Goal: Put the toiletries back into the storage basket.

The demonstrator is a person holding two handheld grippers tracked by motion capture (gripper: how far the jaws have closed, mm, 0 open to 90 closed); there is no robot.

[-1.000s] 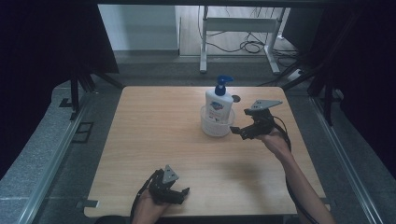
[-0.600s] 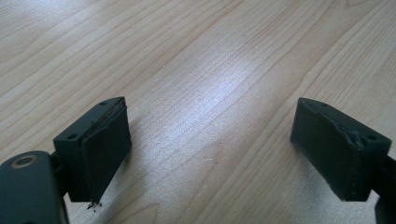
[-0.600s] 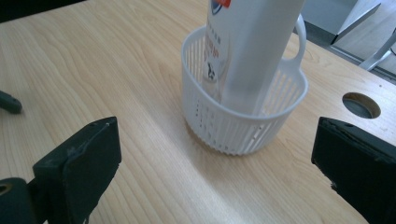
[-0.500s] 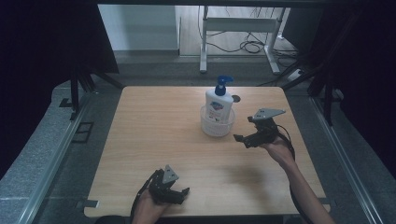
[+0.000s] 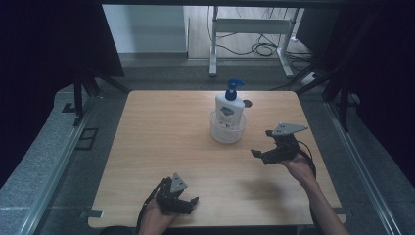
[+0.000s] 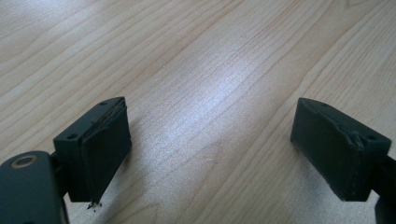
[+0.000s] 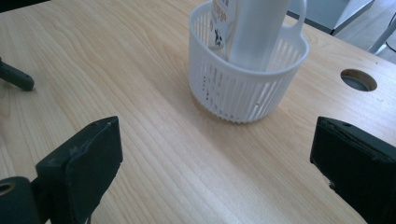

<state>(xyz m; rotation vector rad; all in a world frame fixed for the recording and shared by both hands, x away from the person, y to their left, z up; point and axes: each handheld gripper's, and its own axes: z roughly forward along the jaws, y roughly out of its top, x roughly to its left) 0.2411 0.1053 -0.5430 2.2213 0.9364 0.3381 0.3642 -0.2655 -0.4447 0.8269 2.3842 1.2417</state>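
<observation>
My left claw (image 5: 188,204) sits low at the near edge of the tabletop (image 5: 156,127), its jaws spread wide over bare wood, holding nothing. Mid-table, a white pump bottle (image 5: 229,105) stands upright inside a white slotted basket (image 5: 227,131). My right claw (image 5: 258,154) hangs to the basket's right, spread and empty. Its own view shows a round hole (image 7: 358,80) in the tabletop beyond the basket.

Left gripper (image 5: 187,204): held low at the near left, jaws spread wide with nothing between them. Right gripper (image 5: 261,154): raised at the right, farther off, forearm reaching in from the near right; jaws likewise wide apart, empty.
</observation>
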